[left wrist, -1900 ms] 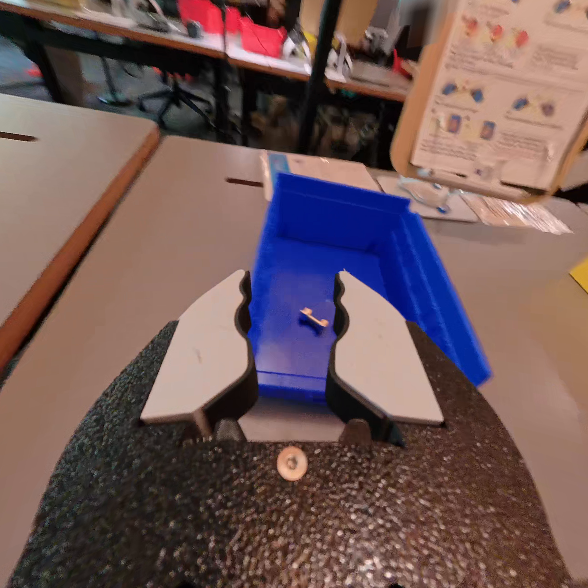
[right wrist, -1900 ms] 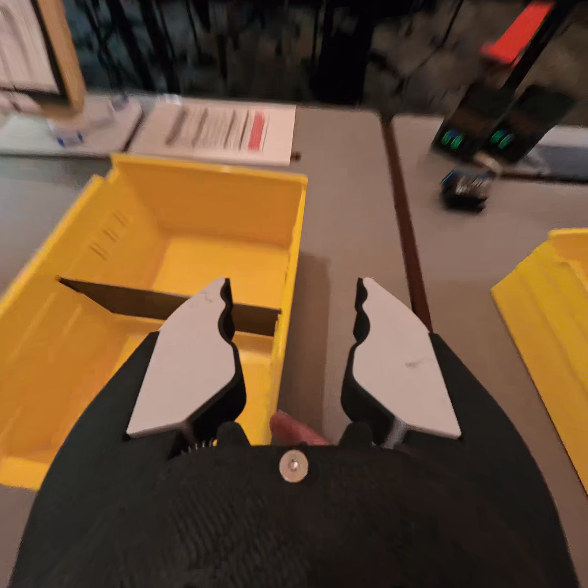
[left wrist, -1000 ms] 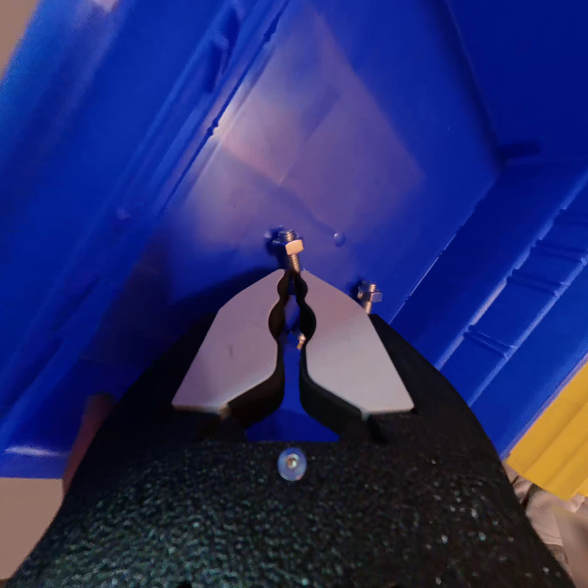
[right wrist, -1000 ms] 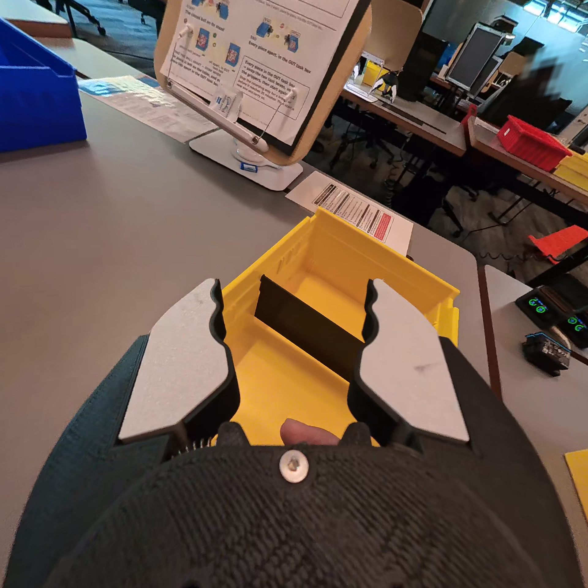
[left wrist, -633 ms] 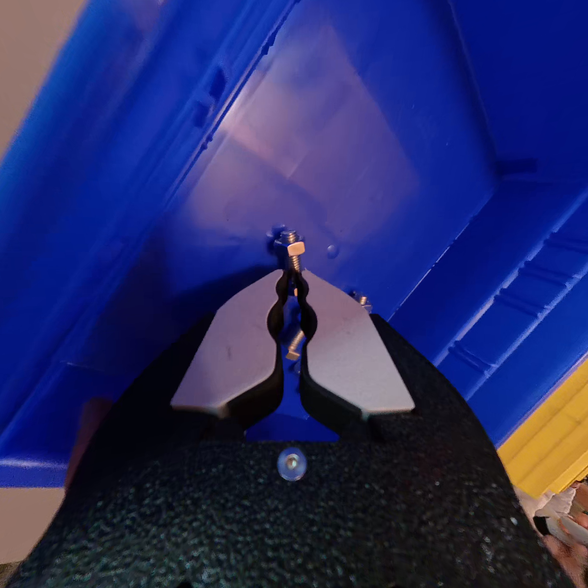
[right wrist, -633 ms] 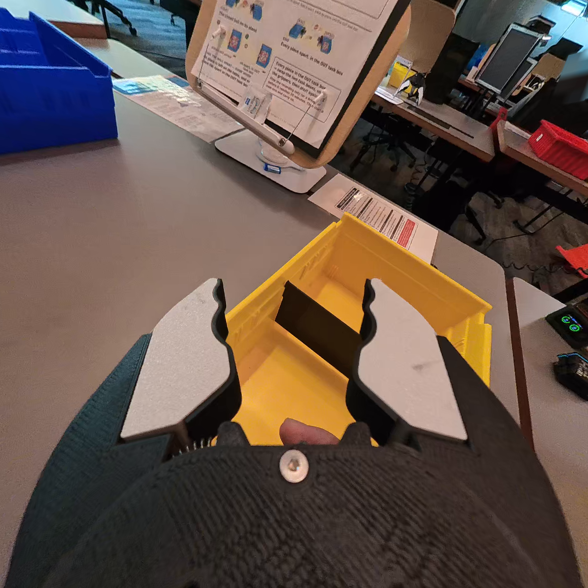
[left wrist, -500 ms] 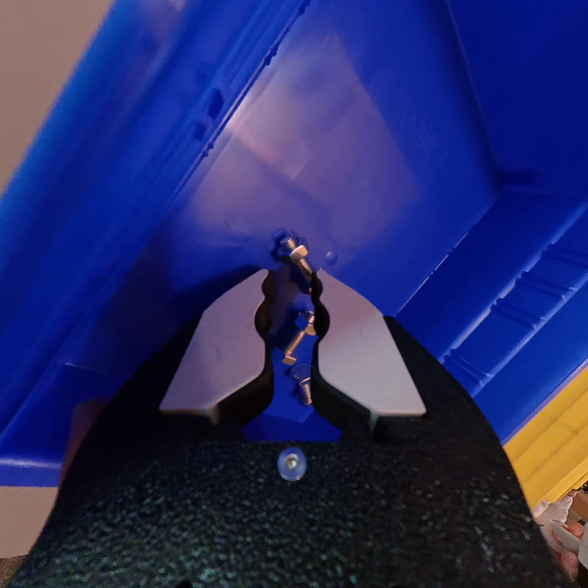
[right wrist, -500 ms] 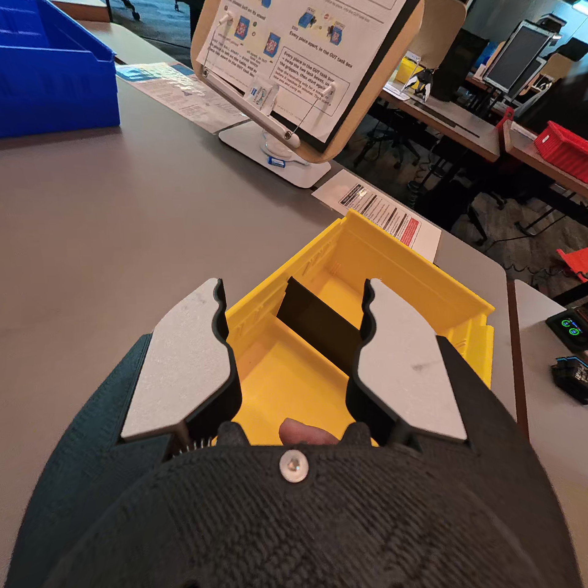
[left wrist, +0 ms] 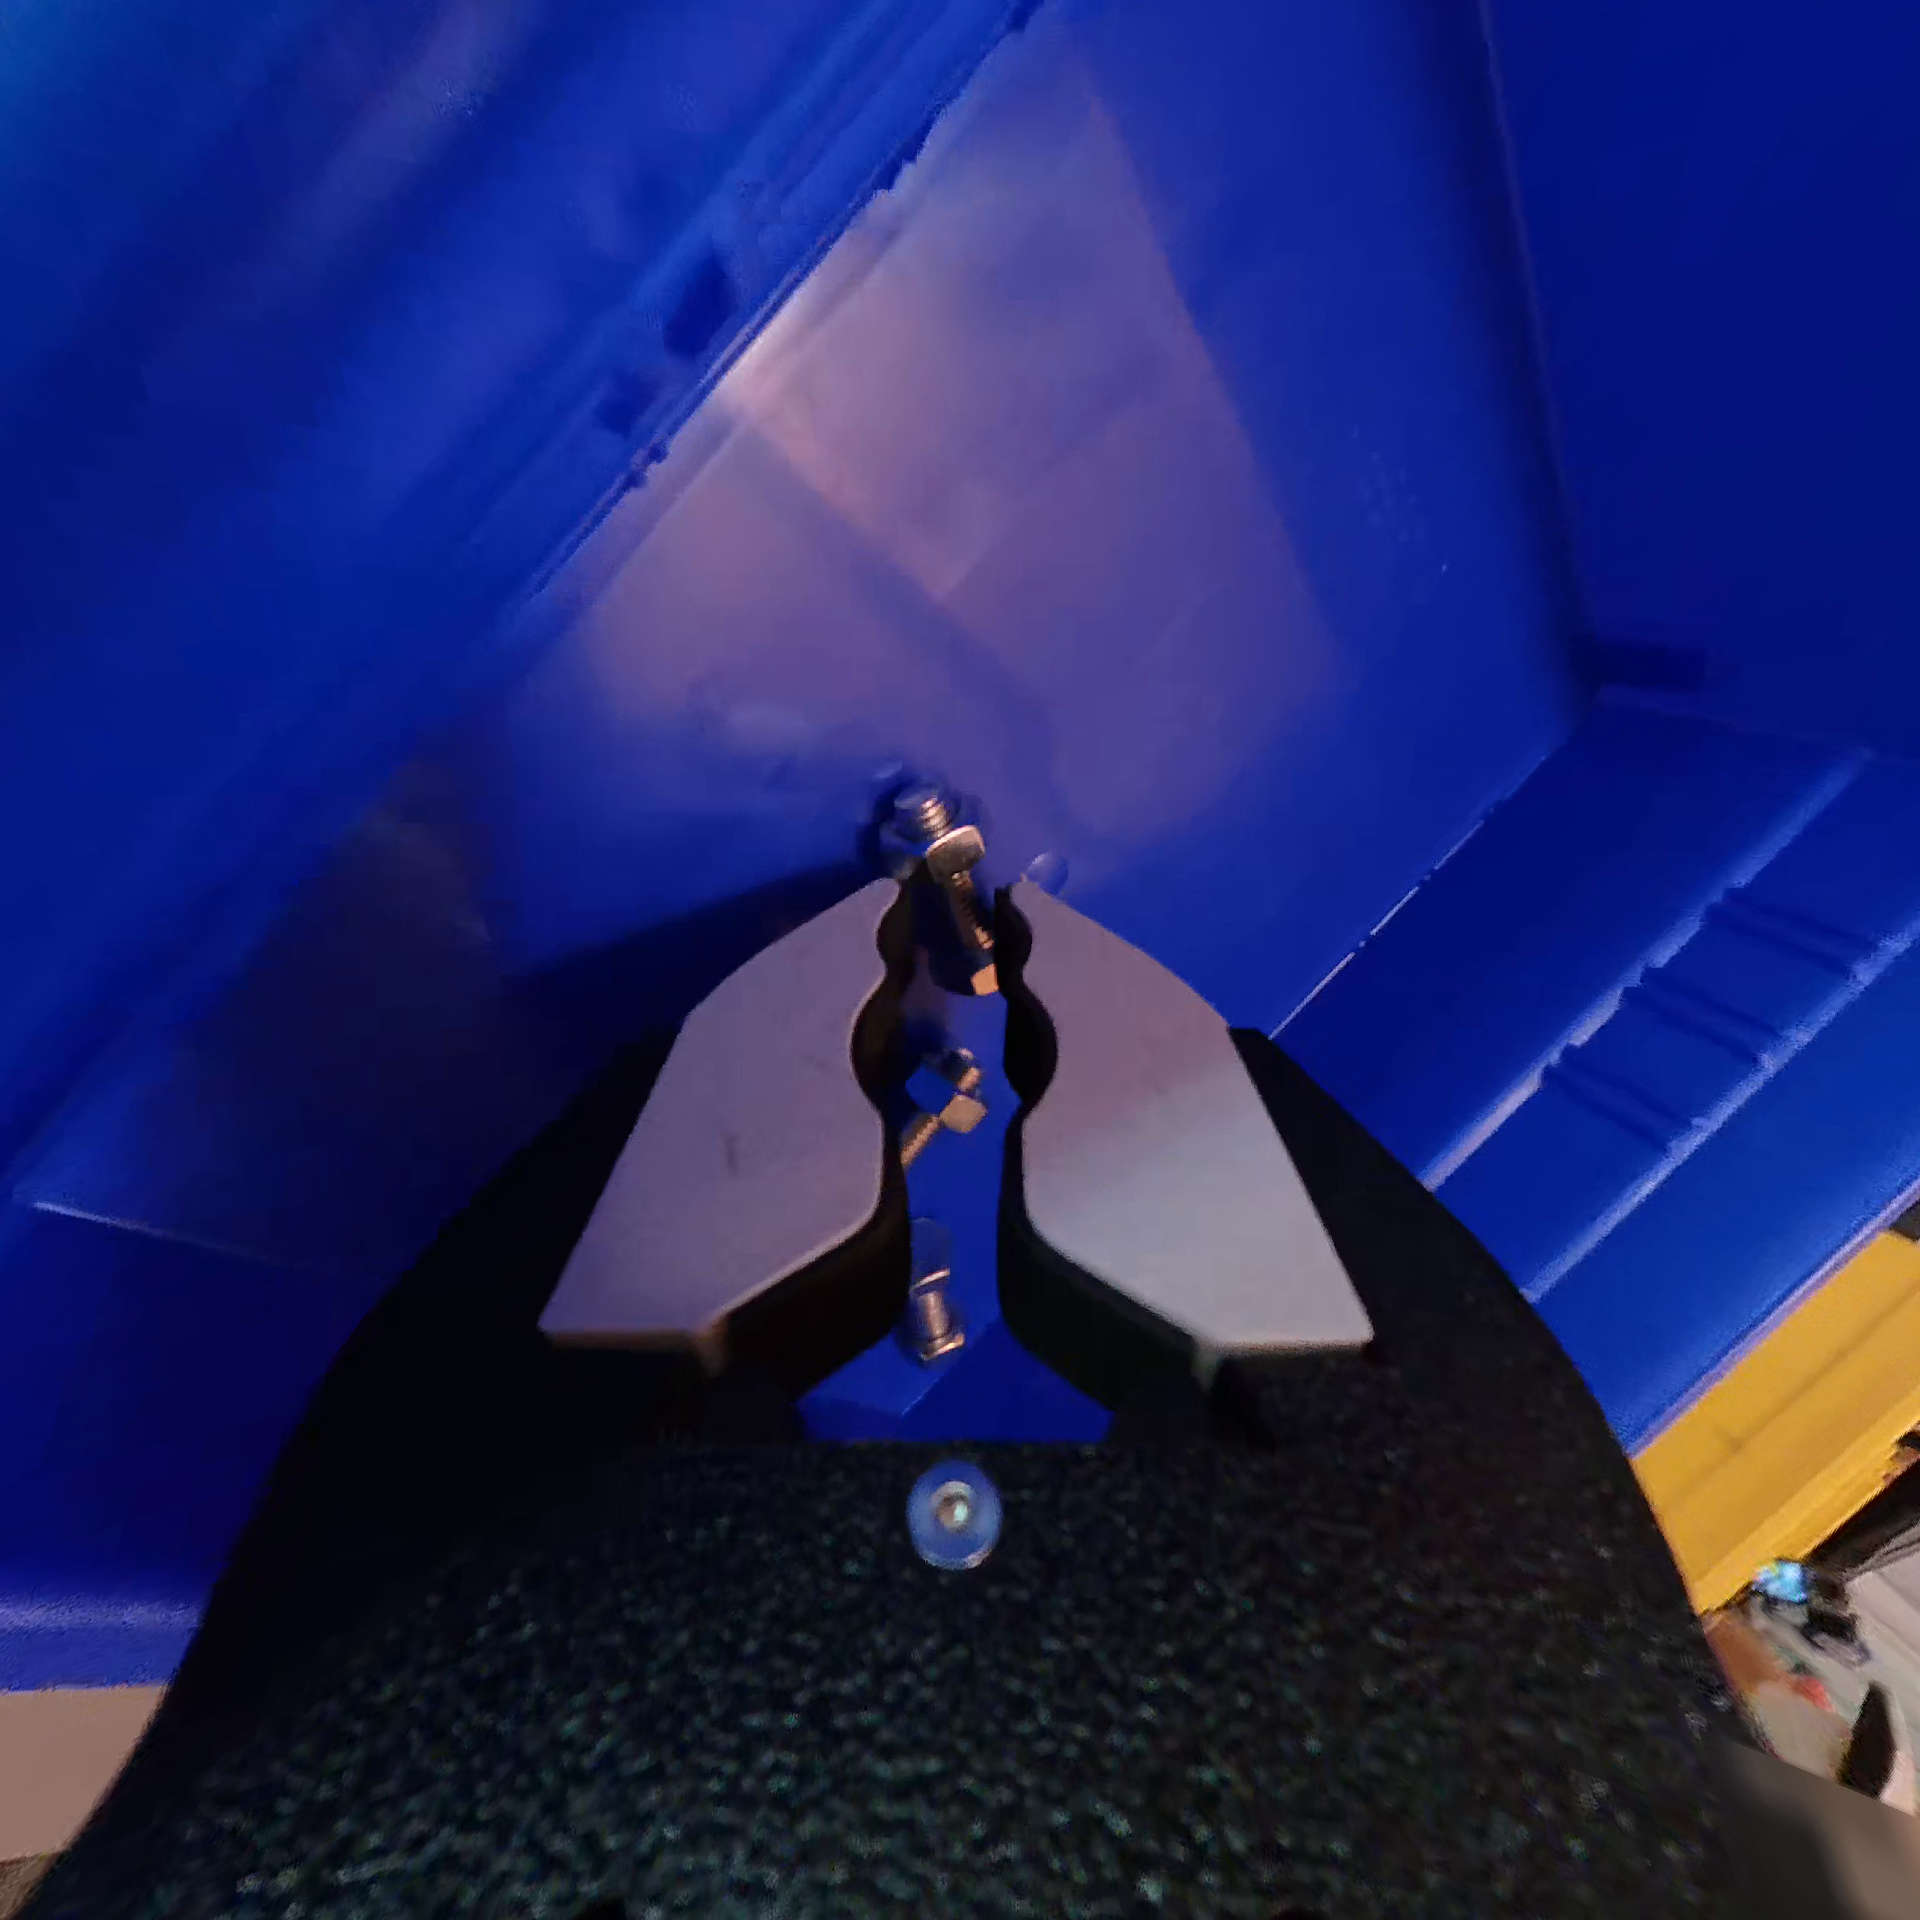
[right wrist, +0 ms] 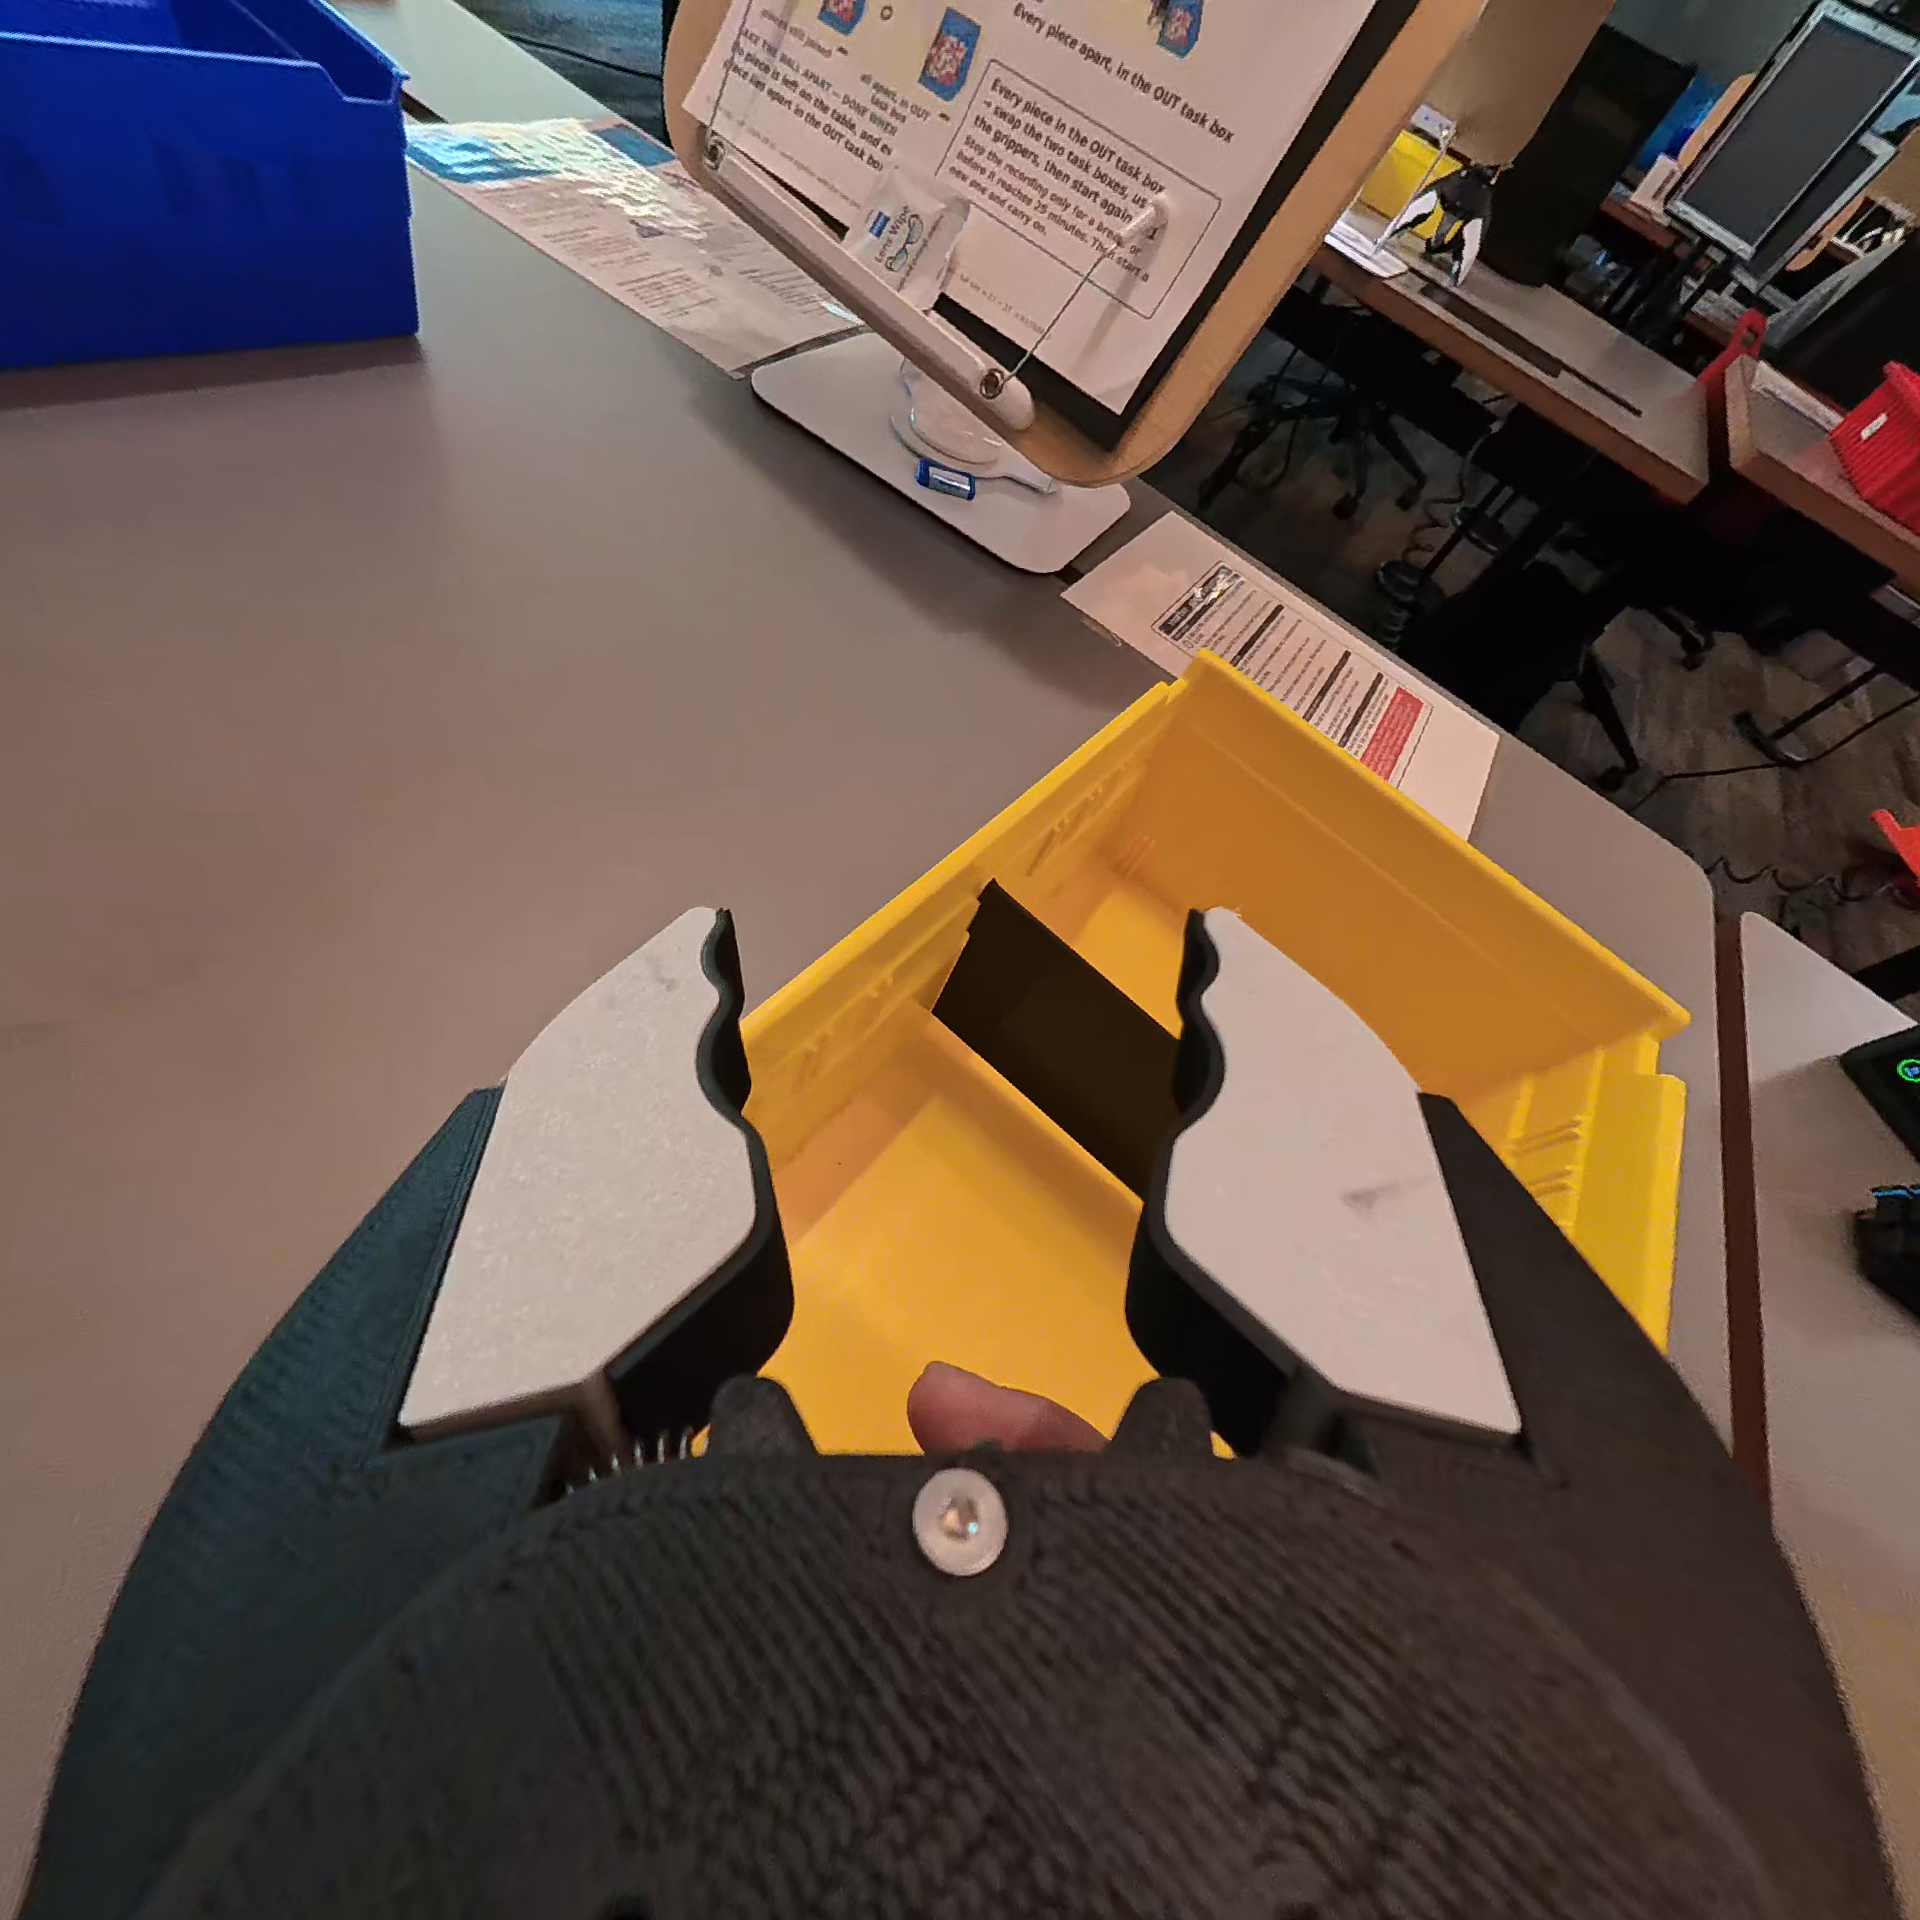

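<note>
My left gripper (left wrist: 956, 904) reaches down into a blue bin (left wrist: 1039, 468), fingertips near its floor. Its jaws stand a little apart. A small metal bolt with a nut (left wrist: 958, 914) stands between the fingertips, leaning on the right pad, with a dark gap to the left pad. Two more bolts lie on the bin floor between the fingers, one (left wrist: 940, 1117) in the middle and one (left wrist: 930, 1320) near the finger bases. My right gripper (right wrist: 961, 925) is wide open and empty, above the near end of a yellow bin (right wrist: 1403, 883) with a black divider (right wrist: 1049, 1018).
The blue bin (right wrist: 208, 208) stands far left on the grey table (right wrist: 416, 675). A stand with an instruction sheet (right wrist: 1039, 156) is behind the yellow bin, with a printed sheet (right wrist: 1320, 675) beside it. A yellow bin edge (left wrist: 1766, 1403) shows beyond the blue wall. About 60 cm separates my left fingertips from my right.
My left gripper dropped into the blue bin and shut on a bolt's thread, then opened; the bolt tilted, and the jaws have narrowed again around it. The right gripper drifted slightly, still open.
</note>
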`<state>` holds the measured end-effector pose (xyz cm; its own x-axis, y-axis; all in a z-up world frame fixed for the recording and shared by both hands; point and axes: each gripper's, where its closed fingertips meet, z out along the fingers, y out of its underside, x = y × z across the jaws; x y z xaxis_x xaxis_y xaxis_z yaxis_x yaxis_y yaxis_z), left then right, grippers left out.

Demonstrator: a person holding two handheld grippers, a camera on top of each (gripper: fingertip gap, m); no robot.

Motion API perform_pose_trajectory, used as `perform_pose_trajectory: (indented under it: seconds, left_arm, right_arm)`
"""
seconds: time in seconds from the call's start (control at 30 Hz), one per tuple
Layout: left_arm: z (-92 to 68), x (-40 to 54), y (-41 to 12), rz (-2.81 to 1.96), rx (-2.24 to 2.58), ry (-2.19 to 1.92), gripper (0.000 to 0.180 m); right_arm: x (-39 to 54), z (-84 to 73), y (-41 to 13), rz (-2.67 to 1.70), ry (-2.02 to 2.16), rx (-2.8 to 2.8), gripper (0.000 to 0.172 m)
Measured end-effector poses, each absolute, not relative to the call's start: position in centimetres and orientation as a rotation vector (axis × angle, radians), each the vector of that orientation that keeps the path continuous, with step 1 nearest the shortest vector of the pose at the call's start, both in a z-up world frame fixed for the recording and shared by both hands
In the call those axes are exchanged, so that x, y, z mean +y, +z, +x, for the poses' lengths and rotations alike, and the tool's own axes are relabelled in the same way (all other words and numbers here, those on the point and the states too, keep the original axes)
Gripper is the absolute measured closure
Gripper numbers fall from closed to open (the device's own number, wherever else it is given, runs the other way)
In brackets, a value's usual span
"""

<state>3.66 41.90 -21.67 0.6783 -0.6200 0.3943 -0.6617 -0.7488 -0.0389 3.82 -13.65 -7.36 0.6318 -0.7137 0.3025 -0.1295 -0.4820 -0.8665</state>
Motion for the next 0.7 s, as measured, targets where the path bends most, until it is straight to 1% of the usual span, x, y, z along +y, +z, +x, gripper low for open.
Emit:
perform_pose_trajectory:
  seconds: [0.2, 0.47, 0.57, 0.7]
  left_arm:
    - [2.1, 42.1, -21.9, 2.582, -1.604, 0.238, 0.17]
    - [2.0, 42.4, -22.1, 2.286, -2.25, -0.082, 0.17]
    - [2.0, 42.4, -22.1, 2.265, -2.305, -0.114, 0.17]
    - [2.0, 42.4, -22.1, 2.237, -2.314, -0.006, 0.171]
  right_arm:
    - [-12.6, 3.4, -6.8, -1.926, -0.794, 0.639, 0.091]
    - [-8.8, 2.0, -5.0, -1.81, -0.663, 0.557, 0.088]
    - [-7.3, 1.5, -4.9, -1.791, -0.627, 0.534, 0.088]
    - [-5.3, 1.1, -5.1, -1.788, -0.607, 0.515, 0.087]
